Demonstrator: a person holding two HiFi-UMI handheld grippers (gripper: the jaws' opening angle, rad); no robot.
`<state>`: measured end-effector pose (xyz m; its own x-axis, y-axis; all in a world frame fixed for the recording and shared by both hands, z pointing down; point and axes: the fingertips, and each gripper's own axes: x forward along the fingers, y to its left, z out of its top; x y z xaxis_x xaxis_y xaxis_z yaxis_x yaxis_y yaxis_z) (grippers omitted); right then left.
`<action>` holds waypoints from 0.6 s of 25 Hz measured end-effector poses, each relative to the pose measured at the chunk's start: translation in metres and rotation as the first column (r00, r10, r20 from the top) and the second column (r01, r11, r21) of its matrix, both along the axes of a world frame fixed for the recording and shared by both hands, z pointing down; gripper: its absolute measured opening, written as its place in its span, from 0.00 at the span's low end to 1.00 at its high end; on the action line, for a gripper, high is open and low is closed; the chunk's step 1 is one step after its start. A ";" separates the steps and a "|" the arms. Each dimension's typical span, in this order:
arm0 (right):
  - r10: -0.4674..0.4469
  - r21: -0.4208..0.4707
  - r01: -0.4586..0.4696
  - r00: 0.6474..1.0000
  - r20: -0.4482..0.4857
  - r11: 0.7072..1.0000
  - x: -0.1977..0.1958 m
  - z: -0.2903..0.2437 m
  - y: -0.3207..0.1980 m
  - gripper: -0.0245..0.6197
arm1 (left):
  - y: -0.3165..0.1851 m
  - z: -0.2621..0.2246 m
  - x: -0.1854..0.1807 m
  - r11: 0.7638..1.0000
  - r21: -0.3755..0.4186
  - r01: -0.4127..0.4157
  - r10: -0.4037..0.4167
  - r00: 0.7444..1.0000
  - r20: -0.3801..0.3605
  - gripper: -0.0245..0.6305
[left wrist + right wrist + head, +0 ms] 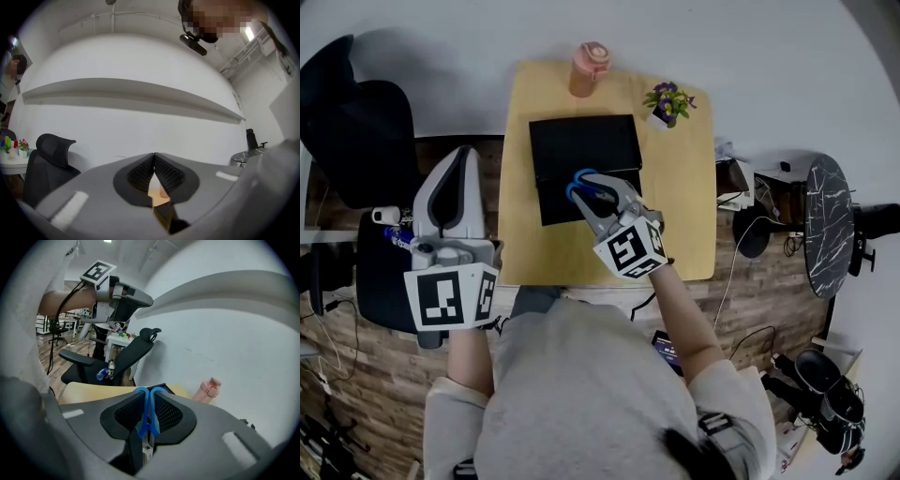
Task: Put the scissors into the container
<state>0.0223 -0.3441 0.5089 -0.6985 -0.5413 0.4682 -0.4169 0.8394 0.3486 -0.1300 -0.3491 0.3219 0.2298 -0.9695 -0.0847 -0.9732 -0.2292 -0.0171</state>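
The right hand-held gripper [149, 416] is clenched on the blue-handled metal scissors [146, 408], holding them over the near part of the black rectangular container [581, 141] in the middle of the pale wooden surface [684, 206]. The left hand-held gripper [153, 164] is closed on nothing, off the surface's left edge. A pink bottle [589, 67] stands at the far edge, and a small pot of flowers [667, 101] at the far right.

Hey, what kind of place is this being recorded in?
Most likely an office or lab workspace: a black office chair stands beside a small wooden table, and the right gripper view shows more desks farther back.
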 end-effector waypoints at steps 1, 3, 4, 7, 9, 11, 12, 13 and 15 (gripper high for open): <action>-0.019 -0.011 0.018 1.000 -0.024 1.000 -0.001 0.007 0.000 0.15 | -0.001 0.001 0.000 1.000 -0.002 0.002 -0.002 1.000 0.000 0.13; -0.054 -0.035 0.052 0.996 -0.069 0.998 -0.003 0.019 0.000 0.15 | -0.004 0.002 -0.001 1.000 -0.005 0.004 -0.004 1.000 0.000 0.13; -0.071 -0.047 0.067 0.993 -0.091 0.997 -0.003 0.025 0.001 0.15 | -0.005 0.002 -0.002 1.000 -0.006 0.006 -0.006 1.000 0.000 0.13; -0.121 -0.089 0.108 0.982 -0.149 0.990 -0.005 0.041 0.002 0.15 | -0.008 0.004 -0.003 1.000 -0.011 0.009 -0.009 1.000 -0.001 0.13; -0.151 -0.118 0.131 0.972 -0.181 0.984 -0.005 0.051 0.002 0.15 | -0.010 0.005 -0.004 1.000 -0.013 0.011 -0.011 1.000 -0.003 0.13; -0.178 -0.147 0.149 0.961 -0.213 0.978 -0.005 0.061 0.002 0.15 | -0.012 0.006 -0.005 1.000 -0.016 0.013 -0.013 1.000 -0.003 0.13; -0.191 -0.160 0.156 0.955 -0.227 0.975 -0.005 0.065 0.002 0.15 | -0.013 0.007 -0.005 1.000 -0.017 0.014 -0.014 1.000 -0.003 0.13; -0.202 -0.174 0.162 0.949 -0.241 0.971 -0.005 0.070 0.002 0.15 | -0.014 0.007 -0.006 1.000 -0.019 0.015 -0.015 1.000 -0.003 0.13; -0.223 -0.202 0.172 0.938 -0.264 0.964 -0.004 0.078 0.003 0.15 | -0.016 0.008 -0.006 1.000 -0.022 0.017 -0.017 1.000 -0.003 0.13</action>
<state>0.0180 -0.3410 0.5866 -0.6085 -0.2988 0.7352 -0.1424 0.9525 0.2693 -0.1363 -0.3650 0.3302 0.2128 -0.9750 -0.0639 -0.9771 -0.2126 -0.0095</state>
